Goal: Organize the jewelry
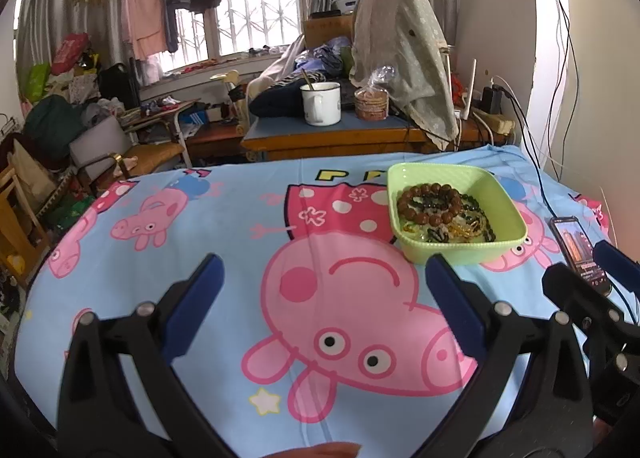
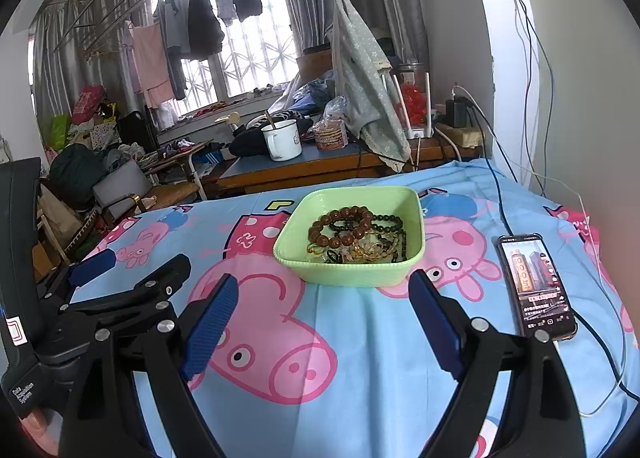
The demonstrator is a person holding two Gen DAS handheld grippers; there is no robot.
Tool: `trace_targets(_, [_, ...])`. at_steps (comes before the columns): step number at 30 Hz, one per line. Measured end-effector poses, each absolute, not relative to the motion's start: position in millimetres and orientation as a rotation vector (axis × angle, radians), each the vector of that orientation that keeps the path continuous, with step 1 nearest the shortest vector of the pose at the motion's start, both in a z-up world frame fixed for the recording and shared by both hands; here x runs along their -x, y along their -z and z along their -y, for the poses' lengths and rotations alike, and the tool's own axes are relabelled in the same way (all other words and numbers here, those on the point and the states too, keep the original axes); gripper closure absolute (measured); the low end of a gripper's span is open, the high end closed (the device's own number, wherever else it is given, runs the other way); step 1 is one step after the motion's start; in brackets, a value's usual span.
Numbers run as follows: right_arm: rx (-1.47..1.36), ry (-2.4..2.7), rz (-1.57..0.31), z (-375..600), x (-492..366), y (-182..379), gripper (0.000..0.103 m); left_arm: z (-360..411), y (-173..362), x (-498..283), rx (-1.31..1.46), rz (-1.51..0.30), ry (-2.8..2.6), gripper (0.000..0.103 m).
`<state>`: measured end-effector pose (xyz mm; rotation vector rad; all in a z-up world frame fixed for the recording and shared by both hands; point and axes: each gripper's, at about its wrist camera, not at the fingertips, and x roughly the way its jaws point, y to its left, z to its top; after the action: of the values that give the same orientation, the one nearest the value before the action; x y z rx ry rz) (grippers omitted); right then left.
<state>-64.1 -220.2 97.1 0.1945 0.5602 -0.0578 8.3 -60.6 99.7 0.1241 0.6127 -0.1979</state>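
Note:
A light green square bowl [image 1: 508, 214] stands on the blue cartoon-pig cloth and holds several bead bracelets: a big brown wooden one [image 1: 430, 198], dark green and amber ones. In the right wrist view the bowl [image 2: 416, 226] sits just ahead of the fingers, with the brown bracelet [image 2: 342, 228] on top. My left gripper [image 1: 324, 278] is open and empty, low over the cloth, left of the bowl. My right gripper [image 2: 324, 296] is open and empty, just in front of the bowl. Each gripper shows at the edge of the other's view.
A lit phone [image 2: 536, 284] with a cable lies on the cloth right of the bowl. Behind the cloth is a desk with a white enamel mug [image 2: 282, 140], a packet of biscuits [image 2: 330, 134] and draped fabric. A wall is at the right.

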Motion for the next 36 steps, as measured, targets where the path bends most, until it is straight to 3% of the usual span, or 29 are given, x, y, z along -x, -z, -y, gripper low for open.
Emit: trace_targets(36, [-0.188,0.047,-0.565,219.4,57.6,-95.1,0.044,62.7,-99.7,-7.9,-0.151,-0.611,0.194,0.006])
